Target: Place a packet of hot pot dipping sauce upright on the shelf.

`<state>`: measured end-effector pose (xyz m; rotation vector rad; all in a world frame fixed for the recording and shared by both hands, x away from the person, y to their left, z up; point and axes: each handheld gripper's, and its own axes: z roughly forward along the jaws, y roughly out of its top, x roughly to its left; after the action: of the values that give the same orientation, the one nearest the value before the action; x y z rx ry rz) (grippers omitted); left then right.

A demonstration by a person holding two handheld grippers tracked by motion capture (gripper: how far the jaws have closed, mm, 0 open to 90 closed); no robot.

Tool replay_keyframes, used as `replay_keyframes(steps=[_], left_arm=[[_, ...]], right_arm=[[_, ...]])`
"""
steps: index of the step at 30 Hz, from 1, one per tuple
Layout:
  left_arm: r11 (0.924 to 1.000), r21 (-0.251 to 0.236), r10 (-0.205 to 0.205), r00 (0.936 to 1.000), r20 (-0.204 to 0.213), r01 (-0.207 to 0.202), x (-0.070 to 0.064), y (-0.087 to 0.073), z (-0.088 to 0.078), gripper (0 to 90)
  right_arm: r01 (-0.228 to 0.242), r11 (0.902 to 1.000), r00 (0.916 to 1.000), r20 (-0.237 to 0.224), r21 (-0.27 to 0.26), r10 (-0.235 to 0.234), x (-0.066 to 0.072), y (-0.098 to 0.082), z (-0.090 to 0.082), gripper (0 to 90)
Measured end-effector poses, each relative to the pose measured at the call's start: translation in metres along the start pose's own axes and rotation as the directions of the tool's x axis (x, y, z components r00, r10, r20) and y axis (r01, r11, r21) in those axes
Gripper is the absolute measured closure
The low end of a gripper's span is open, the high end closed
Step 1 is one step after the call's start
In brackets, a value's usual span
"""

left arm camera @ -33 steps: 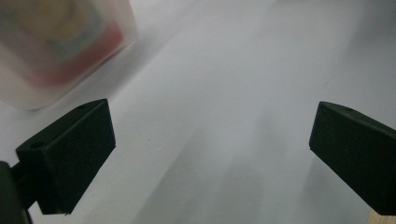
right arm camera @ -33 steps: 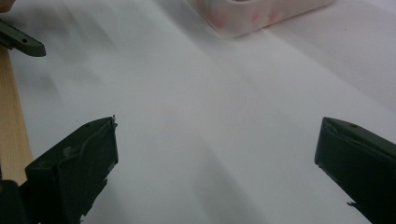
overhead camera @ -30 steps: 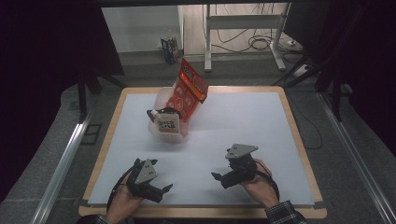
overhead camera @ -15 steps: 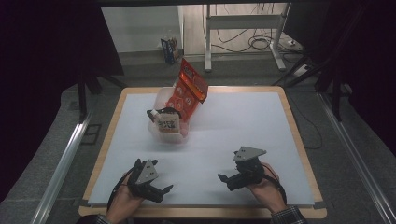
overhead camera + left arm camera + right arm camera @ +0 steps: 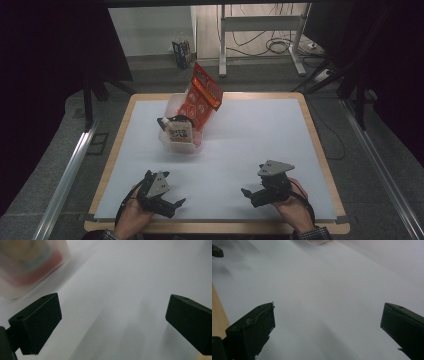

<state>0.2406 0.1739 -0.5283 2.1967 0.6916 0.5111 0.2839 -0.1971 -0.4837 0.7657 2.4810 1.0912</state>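
A clear plastic bin (image 5: pixel 168 140) stands left of centre on the white table sheet (image 5: pixel 260 135). A red snack packet (image 5: pixel 202 95) sticks up from it at a tilt, and a beige packet (image 5: pixel 180 135) leans at its front. My left gripper (image 5: pixel 172 206) rests near the front edge with its jaws wide apart and nothing between them. In the left gripper view (image 5: pixel 113 307) the bin (image 5: pixel 25 267) is blurred at upper left, beyond the jaws. My right gripper (image 5: pixel 250 196) is open at the front right, and the right gripper view (image 5: pixel 328 315) shows bare sheet between its jaws.
The table's wooden rim (image 5: pixel 320 150) frames the sheet, and its edge (image 5: pixel 217 315) lies beside the right gripper's left jaw. The dark tip of the other gripper (image 5: pixel 217 251) shows at top left of the right gripper view. Behind the table are a metal stand (image 5: pixel 260 30) and floor cables (image 5: pixel 282 47).
My right gripper has drifted to the right and a little toward the front edge. The left gripper has barely shifted. The bin and packets are as before.
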Motion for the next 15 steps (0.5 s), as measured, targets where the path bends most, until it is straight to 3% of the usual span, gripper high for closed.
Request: replay_keyframes(steps=[15], left_arm=[[1.0,0.004,0.001,1.0,0.0,-0.001,-0.001,0.0,0.001,0.3]], right_arm=[[-0.023,0.9997,0.9982,0.055,0.008,0.023,-0.006,-0.017,-0.016,0.0]])
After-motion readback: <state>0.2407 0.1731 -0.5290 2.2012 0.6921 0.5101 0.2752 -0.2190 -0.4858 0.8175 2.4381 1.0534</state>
